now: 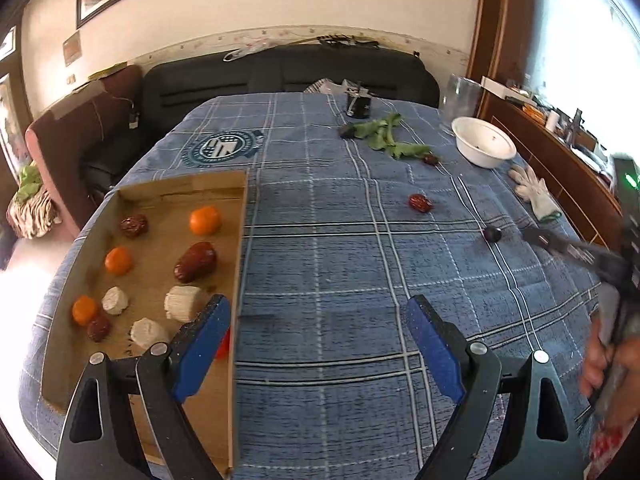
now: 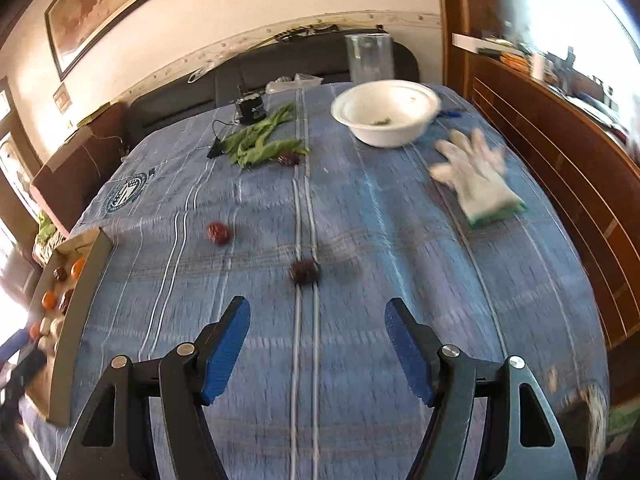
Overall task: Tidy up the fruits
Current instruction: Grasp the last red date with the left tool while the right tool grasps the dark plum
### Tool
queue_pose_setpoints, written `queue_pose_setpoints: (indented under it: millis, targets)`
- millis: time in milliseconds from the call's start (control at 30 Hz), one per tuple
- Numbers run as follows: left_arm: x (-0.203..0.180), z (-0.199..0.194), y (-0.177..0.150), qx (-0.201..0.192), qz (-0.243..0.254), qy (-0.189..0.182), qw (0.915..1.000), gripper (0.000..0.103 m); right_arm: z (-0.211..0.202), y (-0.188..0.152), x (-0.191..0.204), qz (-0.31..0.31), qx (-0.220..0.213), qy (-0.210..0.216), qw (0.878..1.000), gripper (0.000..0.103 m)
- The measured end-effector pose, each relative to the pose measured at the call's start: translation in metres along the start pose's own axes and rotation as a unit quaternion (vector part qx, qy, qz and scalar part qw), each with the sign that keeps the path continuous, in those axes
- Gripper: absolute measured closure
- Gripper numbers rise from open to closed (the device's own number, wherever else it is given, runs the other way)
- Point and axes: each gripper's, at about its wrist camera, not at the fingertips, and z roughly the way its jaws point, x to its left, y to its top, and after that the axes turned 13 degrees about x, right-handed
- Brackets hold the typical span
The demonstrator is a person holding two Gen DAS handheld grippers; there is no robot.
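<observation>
A shallow cardboard tray (image 1: pixel 152 188) lies at the table's left and holds oranges (image 1: pixel 205 220), red dates (image 1: pixel 196 262) and white chunks (image 1: pixel 182 302). My left gripper (image 1: pixel 320 316) is open and empty, its left finger over the tray's right wall. Loose on the blue plaid cloth are a red date (image 1: pixel 420 203), a dark fruit (image 1: pixel 492 234) and another date by the greens (image 1: pixel 431 159). My right gripper (image 2: pixel 318 318) is open and empty, just short of the dark fruit (image 2: pixel 305 271). The red date (image 2: pixel 218 233) lies to its left. The tray (image 2: pixel 96 264) shows at the left edge.
A white bowl (image 2: pixel 384 114) stands at the back right, with a white glove (image 2: pixel 476 172) beside it. Green leaves (image 2: pixel 260 140) and a small black device (image 2: pixel 250 108) lie at the back. A clear jar (image 2: pixel 368 58) stands behind the bowl. A wooden cabinet (image 2: pixel 560 184) borders the right.
</observation>
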Motion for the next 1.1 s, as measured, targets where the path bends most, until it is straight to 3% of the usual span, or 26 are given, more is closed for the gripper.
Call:
queue_pose_setpoints:
  millis: [100,233,400,567,633,1100]
  targets:
    - [-0.007,0.002,0.003,0.003,0.009,0.004,0.9999,0.014,0.024,0.015,0.008,-0.004,0.011,0.001,1.000,0.059]
    - [-0.013,0.006,0.020,0.002,0.017,-0.003,0.9998,0.014,0.043,0.016,0.009,0.002,0.020,0.017,1.000,0.060]
    - [-0.027,0.033,0.055,0.009,0.005,-0.036,0.9993,0.016,0.055,0.017,0.002,-0.001,0.018,0.003,1.000,0.054]
    - [-0.056,0.082,0.095,0.033,0.005,-0.079,0.9963,0.041,0.061,0.019,0.001,-0.008,0.021,-0.009,1.000,0.054]
    - [-0.062,0.100,0.106,0.044,-0.003,-0.098,0.9942,0.047,0.062,0.019,0.003,-0.014,0.021,-0.020,0.999,0.057]
    - [-0.088,0.163,0.127,0.050,0.030,-0.146,0.9876,0.047,0.064,0.020,0.010,-0.028,0.024,-0.055,0.998,0.060]
